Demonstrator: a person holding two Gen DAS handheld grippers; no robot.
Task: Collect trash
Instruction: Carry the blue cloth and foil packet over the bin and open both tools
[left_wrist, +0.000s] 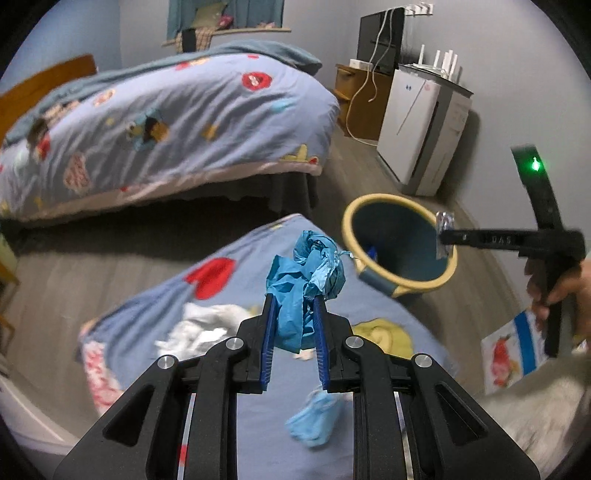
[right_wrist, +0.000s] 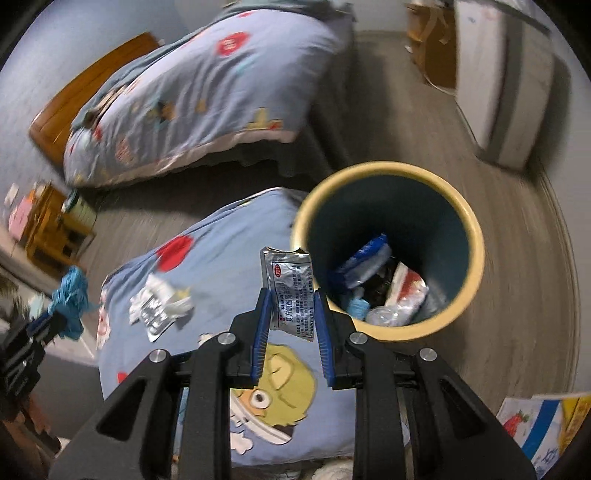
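My left gripper is shut on a crumpled blue glove, held up above a blue patterned quilt. My right gripper is shut on a torn silver sachet, just left of the bin's rim. The yellow-rimmed bin stands on the floor with several wrappers inside. In the left wrist view the right gripper holds the sachet over the bin's right rim. White crumpled paper and a light blue wad lie on the quilt; silver wrappers show there too.
A bed with a matching quilt stands behind. A white appliance and a wooden cabinet line the right wall. A printed sheet lies near a person's hand. A small wooden stand sits at left.
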